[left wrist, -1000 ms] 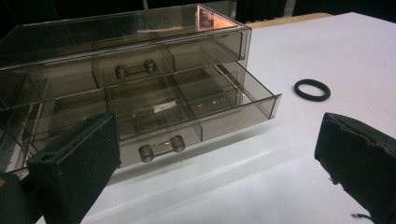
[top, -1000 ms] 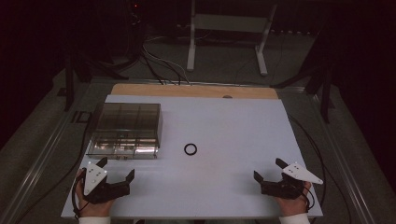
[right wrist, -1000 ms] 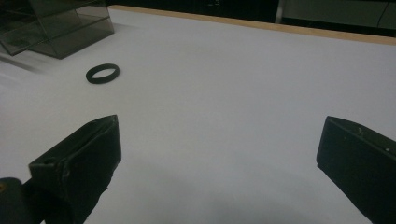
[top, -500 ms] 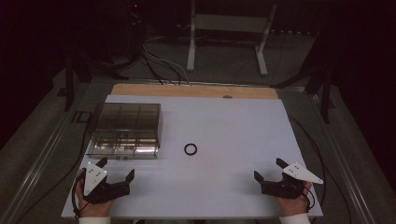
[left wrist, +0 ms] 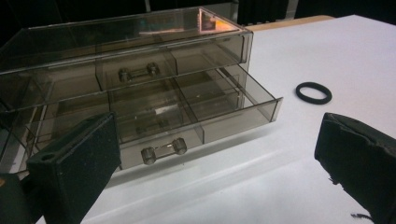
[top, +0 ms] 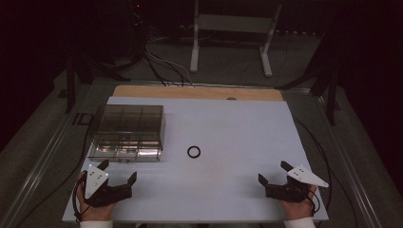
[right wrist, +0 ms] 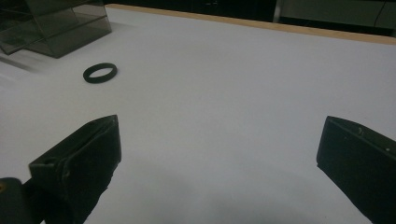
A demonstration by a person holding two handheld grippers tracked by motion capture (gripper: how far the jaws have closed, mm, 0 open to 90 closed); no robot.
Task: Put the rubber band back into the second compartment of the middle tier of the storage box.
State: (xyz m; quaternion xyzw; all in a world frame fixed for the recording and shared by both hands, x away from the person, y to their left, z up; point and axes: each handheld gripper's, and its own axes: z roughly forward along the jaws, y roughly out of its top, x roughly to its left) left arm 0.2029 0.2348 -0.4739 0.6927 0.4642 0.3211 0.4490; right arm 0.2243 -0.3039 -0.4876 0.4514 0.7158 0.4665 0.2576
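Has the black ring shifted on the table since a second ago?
No. The black ring lies just as far right of the clear drawer box.

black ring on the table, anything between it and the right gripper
Nothing: in the high view only bare white table lies between the black ring and the right gripper, whose jaws stand open.

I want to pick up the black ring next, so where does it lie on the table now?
In the high view the black ring lies flat on the white table near its middle, just right of the clear drawer box and apart from it.
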